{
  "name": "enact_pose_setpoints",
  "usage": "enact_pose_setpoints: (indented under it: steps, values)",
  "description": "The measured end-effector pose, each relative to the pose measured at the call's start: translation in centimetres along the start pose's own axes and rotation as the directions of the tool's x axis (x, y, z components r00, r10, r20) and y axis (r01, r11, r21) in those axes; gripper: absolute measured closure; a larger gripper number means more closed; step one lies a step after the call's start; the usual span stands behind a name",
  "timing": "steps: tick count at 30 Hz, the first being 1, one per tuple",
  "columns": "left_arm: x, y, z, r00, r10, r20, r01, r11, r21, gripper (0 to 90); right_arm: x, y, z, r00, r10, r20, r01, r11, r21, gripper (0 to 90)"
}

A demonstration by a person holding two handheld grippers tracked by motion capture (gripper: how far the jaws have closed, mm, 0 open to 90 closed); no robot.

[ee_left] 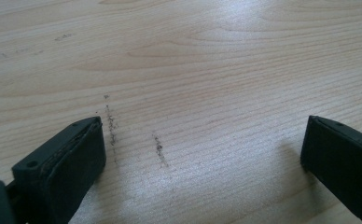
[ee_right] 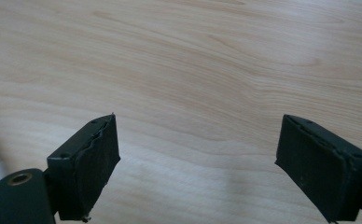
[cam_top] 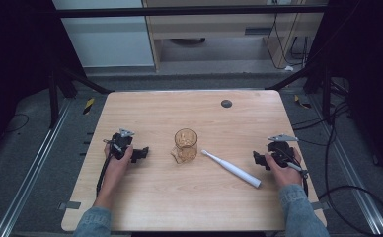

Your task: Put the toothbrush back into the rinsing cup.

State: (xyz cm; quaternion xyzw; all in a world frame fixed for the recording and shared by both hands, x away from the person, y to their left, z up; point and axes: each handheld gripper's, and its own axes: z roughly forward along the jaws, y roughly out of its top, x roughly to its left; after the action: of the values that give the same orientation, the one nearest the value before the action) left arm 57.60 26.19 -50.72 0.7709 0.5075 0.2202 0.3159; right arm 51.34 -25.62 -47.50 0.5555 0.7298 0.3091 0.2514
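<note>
Both grippers rest on the desk (cam_top: pixel 145 106) with jaws spread and empty, the left gripper (cam_top: pixel 141 154) near the left edge, the right gripper (cam_top: pixel 256 159) near the right, likely poised to start. Between them an amber cup (cam_top: pixel 185 145) stands upright mid-desk. Beside it lies a white electric toothbrush (cam_top: pixel 231 168), its long axis diagonal, head toward the cup, base toward the near right corner.

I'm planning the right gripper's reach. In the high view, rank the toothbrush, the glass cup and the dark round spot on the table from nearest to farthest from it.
From the right gripper:
1. Toothbrush, lying just to its left, handle end nearest.
2. Glass cup, farther left at the table's middle.
3. Dark round spot, near the far edge.
</note>
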Motion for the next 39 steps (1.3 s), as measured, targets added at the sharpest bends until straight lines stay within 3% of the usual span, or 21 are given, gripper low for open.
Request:
enact_pose_setpoints:
  steps: [2, 4, 7, 9, 10, 11, 12, 13, 14, 15, 16, 17, 22, 25, 28, 31, 33, 34, 36, 39]
  values:
    - [-0.1, 0.1, 0.1, 0.9998, -0.015, -0.017, 0.015, 0.9999, 0.0, 0.0, 1.1, 0.4, -0.8, 0.9974, -0.069, -0.021, 0.069, 0.997, 0.026, 15.1]
    - [-0.1, 0.1, 0.1, 0.9996, -0.02, -0.022, 0.02, 0.9998, 0.0, 0.0, 1.4, 0.5, -0.9, 0.9957, -0.09, -0.024, 0.091, 0.995, 0.042, 16.3]
    - [-0.1, 0.1, 0.1, 0.9994, -0.023, -0.025, 0.023, 0.9997, 0.0, 0.0, 2.4, 1.3, -1.2, 0.9845, -0.169, -0.047, 0.172, 0.981, 0.091, 18.0]
    - [-0.1, 0.2, 0.2, 0.9992, -0.027, -0.028, 0.027, 0.9996, -0.002, 0.0, 3.0, 2.1, -1.1, 0.9768, -0.205, -0.063, 0.212, 0.967, 0.143, 18.9]
    - [-0.1, 0.2, 0.2, 0.9992, -0.029, -0.03, 0.029, 0.9996, -0.002, 0.0, 3.5, 2.9, -1.2, 0.9576, -0.275, -0.086, 0.287, 0.937, 0.199, 18.1]
    - [-0.1, 0.2, 0.2, 0.9992, -0.029, -0.03, 0.029, 0.9996, -0.002, 0.0, 3.5, 2.9, -1.2, 0.9576, -0.275, -0.086, 0.287, 0.937, 0.199, 18.1]
    - [-0.1, 0.2, 0.2, 0.9991, -0.029, -0.03, 0.029, 0.9996, -0.002, 0.0, 3.6, 3.3, -1.3, 0.9502, -0.299, -0.088, 0.311, 0.928, 0.207, 18.4]
    - [-0.1, 0.2, 0.2, 0.9991, -0.03, -0.03, 0.03, 0.9996, -0.002, 0.0, 3.8, 4.4, -1.6, 0.9362, -0.335, -0.106, 0.351, 0.911, 0.218, 17.9]
    - [-0.1, 0.2, 0.2, 0.999, -0.032, -0.033, 0.032, 0.9995, -0.001, 0.0, 3.8, 4.4, -1.6, 0.9362, -0.335, -0.106, 0.351, 0.911, 0.218, 17.9]
    - [-0.1, 0.2, 0.2, 0.9987, -0.037, -0.034, 0.037, 0.9993, -0.004, 0.0, 4.0, 4.8, -1.6, 0.932, -0.344, -0.114, 0.362, 0.904, 0.227, 17.9]
    - [-0.1, 0.2, 0.2, 0.9987, -0.036, -0.035, 0.036, 0.9994, -0.003, 0.0, 4.2, 5.2, -1.6, 0.9206, -0.372, -0.117, 0.39, 0.892, 0.23, 18.0]
    - [-0.1, 0.2, 0.2, 0.9987, -0.036, -0.035, 0.036, 0.9993, -0.002, 0.0, 4.4, 5.5, -1.5, 0.917, -0.378, -0.127, 0.398, 0.887, 0.233, 18.2]
    - [0.0, 0.3, 0.3, 0.9986, -0.037, -0.039, 0.037, 0.9993, 0.0, 0.0, 6.0, 6.4, -1.2, 0.8974, -0.406, -0.172, 0.435, 0.882, 0.184, 18.9]
    - [0.0, 0.3, 0.3, 0.9985, -0.038, -0.038, 0.038, 0.9993, -0.002, 0.0, 7.3, 6.8, -0.5, 0.8725, -0.436, -0.22, 0.477, 0.859, 0.186, 20.4]
    - [-0.1, 0.2, 0.2, 0.9985, -0.038, -0.039, 0.038, 0.9993, -0.001, 0.0, 8.2, 7.2, 0.2, 0.8604, -0.433, -0.269, 0.49, 0.849, 0.2, 21.7]
    - [0.0, 0.2, 0.2, 0.9986, -0.038, -0.038, 0.038, 0.9993, -0.002, 0.0, 9.3, 7.3, 0.7, 0.8556, -0.433, -0.284, 0.499, 0.836, 0.23, 26.2]
    - [0.0, 0.2, 0.2, 0.9986, -0.037, -0.037, 0.037, 0.9993, -0.002, 0.0, 9.4, 7.2, 0.8, 0.8553, -0.434, -0.283, 0.499, 0.836, 0.227, 28.7]
    - [0.0, 0.2, 0.2, 0.9987, -0.037, -0.036, 0.037, 0.9993, -0.002, 0.0, 9.6, 6.9, 1.0, 0.8617, -0.416, -0.291, 0.486, 0.842, 0.235, 28.9]
    - [0.0, 0.2, 0.2, 0.9987, -0.036, -0.035, 0.036, 0.9993, -0.002, 0.0, 9.7, 6.5, 1.1, 0.8631, -0.406, -0.3, 0.482, 0.839, 0.251, 32.0]
    - [0.0, 0.1, 0.1, 0.9989, -0.033, -0.032, 0.033, 0.9994, -0.002, 0.0, 9.7, 6.4, 0.8, 0.8569, -0.425, -0.292, 0.496, 0.833, 0.244, 34.2]
